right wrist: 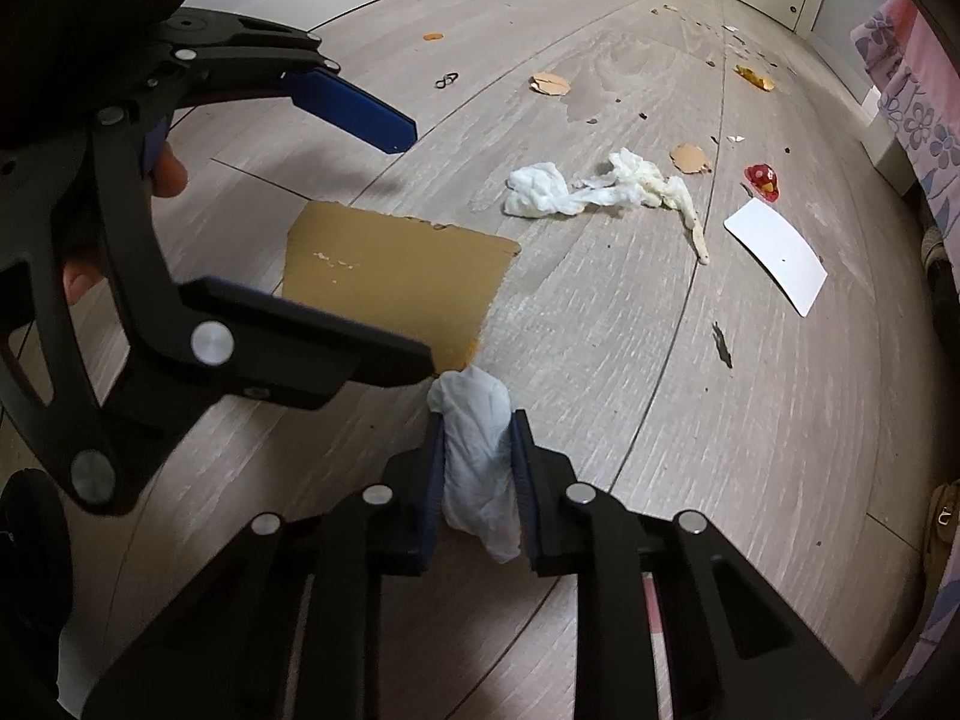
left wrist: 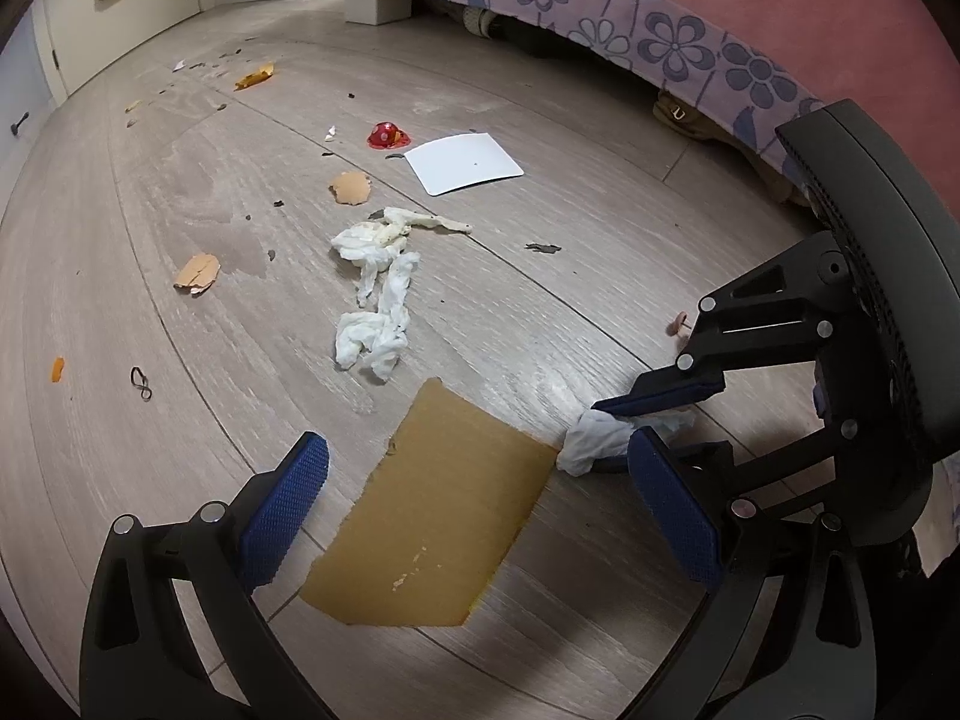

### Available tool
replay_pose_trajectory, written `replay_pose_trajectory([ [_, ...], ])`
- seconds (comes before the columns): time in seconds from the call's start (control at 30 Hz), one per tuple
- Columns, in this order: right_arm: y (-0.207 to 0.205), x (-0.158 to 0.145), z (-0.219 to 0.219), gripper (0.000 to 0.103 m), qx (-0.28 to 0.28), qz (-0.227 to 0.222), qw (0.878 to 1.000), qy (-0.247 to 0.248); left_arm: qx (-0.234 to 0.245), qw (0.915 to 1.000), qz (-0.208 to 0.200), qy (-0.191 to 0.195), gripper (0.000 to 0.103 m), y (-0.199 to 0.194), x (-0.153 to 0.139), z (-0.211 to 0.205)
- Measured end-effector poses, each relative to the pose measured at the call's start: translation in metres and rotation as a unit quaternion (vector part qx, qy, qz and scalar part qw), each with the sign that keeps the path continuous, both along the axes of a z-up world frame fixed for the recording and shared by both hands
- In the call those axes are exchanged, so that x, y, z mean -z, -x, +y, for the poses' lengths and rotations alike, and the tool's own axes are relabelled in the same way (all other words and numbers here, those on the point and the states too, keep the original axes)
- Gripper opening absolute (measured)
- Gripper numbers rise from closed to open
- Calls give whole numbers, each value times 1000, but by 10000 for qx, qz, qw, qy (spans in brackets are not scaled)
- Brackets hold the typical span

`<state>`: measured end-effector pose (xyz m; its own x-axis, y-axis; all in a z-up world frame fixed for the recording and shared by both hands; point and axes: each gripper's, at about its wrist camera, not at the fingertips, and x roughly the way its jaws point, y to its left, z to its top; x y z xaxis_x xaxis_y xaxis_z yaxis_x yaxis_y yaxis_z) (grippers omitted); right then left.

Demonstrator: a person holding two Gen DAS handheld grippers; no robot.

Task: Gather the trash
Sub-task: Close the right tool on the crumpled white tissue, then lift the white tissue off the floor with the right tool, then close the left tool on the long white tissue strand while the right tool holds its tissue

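Pinching a crumpled white tissue [right wrist: 477,456] tight, the right gripper [right wrist: 477,468] has it on the floor [right wrist: 750,420] by the cardboard piece's [right wrist: 396,276] corner, while the left gripper [left wrist: 480,516] hangs spread wide over that cardboard.

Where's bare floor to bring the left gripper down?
Bare floor lies left of the cardboard sheet, short of the black loop. Crowded ahead: the white tissues, eggshell pieces and white card.
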<state>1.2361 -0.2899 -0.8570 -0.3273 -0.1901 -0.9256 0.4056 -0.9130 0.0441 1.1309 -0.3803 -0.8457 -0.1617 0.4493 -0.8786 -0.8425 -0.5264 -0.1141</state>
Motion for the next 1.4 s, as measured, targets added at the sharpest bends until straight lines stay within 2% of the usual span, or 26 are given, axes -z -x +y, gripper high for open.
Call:
replay_pose_trajectory([
  [0.37,3,-6,0,17,59,71,9999,115,-52,10000,21,-34,97,3,0,1],
  [0.73,0,-12,12,17,415,111,9991,41,-98,9997,179,-125,97,19,-4,16],
  [0.9,14,-13,21,17,615,201,9979,61,-157,9996,203,-144,97,28,-6,22],
  [1.1,31,-15,27,17,587,339,9977,-6,-264,9993,207,-188,97,42,-5,25],
  [1.4,49,-15,40,17,777,509,9956,-70,-578,9977,357,-11,97,61,7,29],
])
